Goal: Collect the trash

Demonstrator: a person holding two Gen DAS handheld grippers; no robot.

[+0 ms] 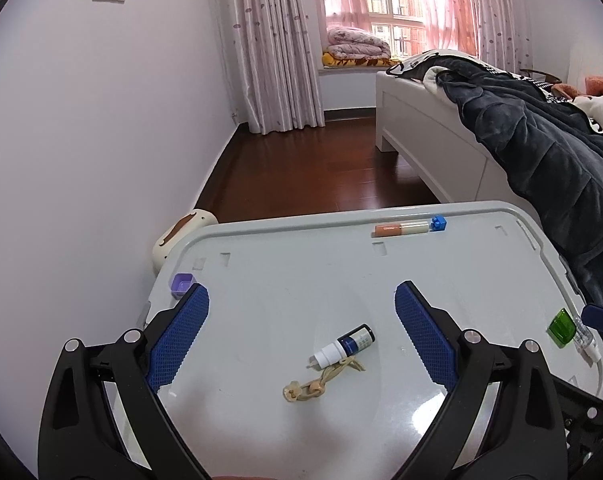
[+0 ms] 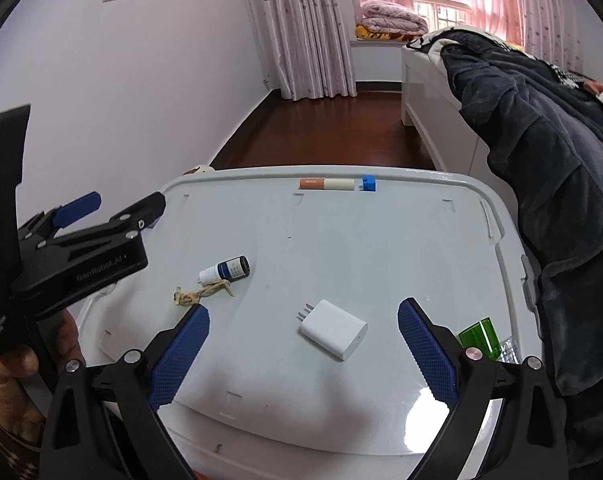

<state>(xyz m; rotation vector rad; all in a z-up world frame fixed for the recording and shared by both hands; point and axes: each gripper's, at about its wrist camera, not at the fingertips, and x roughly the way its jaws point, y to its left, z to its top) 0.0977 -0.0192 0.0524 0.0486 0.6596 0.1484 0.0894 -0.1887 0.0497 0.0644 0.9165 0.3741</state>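
A grey plastic bin lid (image 1: 285, 280) (image 2: 381, 248) serves as the work surface. On it lie a small blue-labelled dropper bottle (image 1: 343, 346) (image 2: 225, 271), a knotted tan rubber band (image 1: 321, 384) (image 2: 199, 295), an orange-and-cream tube (image 1: 401, 229) (image 2: 327, 184), and a green cap (image 1: 560, 326) (image 2: 479, 338). My left gripper (image 1: 301, 300) is open and empty above the bottle and band; it also shows in the right wrist view (image 2: 113, 204). My right gripper (image 2: 303, 318) is open and empty around a white charger plug (image 2: 333, 334).
A blue toy brick (image 1: 438, 224) (image 2: 368, 183) sits by the tube, a purple cup (image 1: 181, 283) at the lid's left edge. A small clear bottle (image 1: 585, 340) lies by the green cap. A bed with dark bedding (image 1: 541, 152) stands right; a wall is left.
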